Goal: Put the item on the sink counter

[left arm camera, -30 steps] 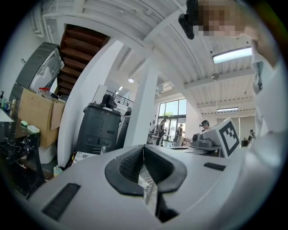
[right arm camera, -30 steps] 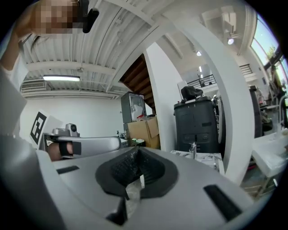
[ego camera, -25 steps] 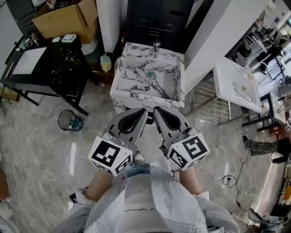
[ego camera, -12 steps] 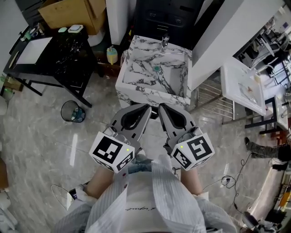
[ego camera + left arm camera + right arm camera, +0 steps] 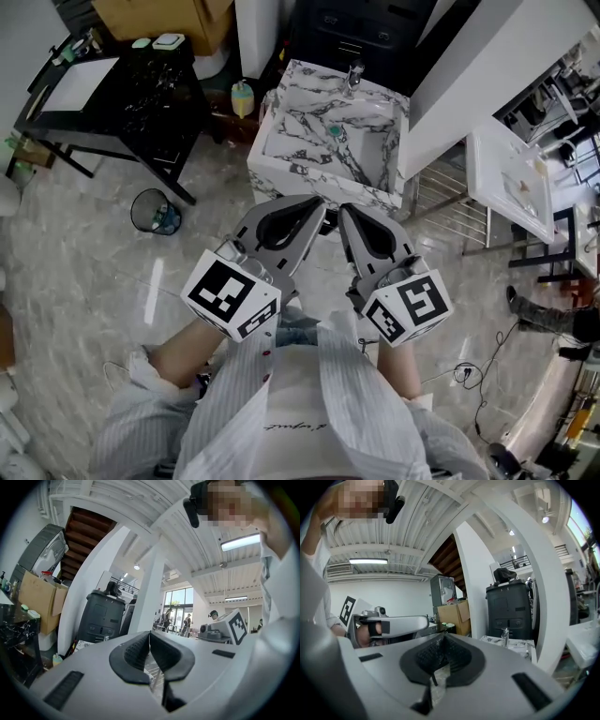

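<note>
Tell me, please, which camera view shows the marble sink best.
The head view: it looks down on the whole sink and its tap. The right gripper view shows only its top and tap edge-on; the left gripper view shows almost none of it.

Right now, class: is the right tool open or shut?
Shut: on the right tool the pads meet, with nothing between them.

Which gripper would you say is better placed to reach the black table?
Left, probably: the left gripper sits on the black table's side, the right gripper farther away; both shut, empty.
</note>
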`<state>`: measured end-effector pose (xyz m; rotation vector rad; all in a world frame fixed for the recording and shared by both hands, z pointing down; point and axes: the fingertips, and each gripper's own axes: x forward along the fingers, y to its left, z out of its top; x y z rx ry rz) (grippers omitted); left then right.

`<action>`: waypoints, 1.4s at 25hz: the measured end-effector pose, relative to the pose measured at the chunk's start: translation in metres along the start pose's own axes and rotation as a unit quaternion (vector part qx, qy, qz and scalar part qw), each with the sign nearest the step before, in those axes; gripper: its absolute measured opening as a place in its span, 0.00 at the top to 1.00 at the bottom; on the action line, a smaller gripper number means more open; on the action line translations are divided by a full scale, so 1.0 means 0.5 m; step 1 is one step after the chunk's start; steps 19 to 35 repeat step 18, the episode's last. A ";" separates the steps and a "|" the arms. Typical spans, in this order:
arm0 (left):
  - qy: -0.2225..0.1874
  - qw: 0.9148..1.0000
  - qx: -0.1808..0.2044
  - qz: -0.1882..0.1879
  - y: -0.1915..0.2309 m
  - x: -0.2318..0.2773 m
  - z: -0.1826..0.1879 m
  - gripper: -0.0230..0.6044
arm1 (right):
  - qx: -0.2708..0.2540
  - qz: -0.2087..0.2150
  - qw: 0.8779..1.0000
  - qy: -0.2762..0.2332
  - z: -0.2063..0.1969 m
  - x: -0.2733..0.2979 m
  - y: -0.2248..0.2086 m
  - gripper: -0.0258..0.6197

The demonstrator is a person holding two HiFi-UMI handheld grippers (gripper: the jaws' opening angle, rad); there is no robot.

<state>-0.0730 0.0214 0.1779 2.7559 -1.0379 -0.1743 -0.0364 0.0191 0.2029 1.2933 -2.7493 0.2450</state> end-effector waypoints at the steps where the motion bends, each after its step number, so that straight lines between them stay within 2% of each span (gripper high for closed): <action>1: 0.000 1.000 0.003 -0.004 -0.003 0.000 0.003 0.94 | -0.001 0.002 1.000 0.001 -0.001 -0.001 0.002 0.95; 7: 0.020 0.999 0.022 -0.035 -0.022 0.003 -0.012 0.94 | -0.014 0.010 1.000 0.003 0.005 -0.006 0.002 0.95; 13: 0.047 0.998 0.030 -0.039 -0.019 -0.010 -0.041 0.94 | -0.008 0.011 1.000 0.005 -0.001 -0.011 -0.006 0.95; 35: 0.046 0.997 0.038 -0.041 -0.017 -0.006 -0.038 0.94 | -0.009 0.001 1.000 0.000 -0.001 -0.019 -0.016 0.95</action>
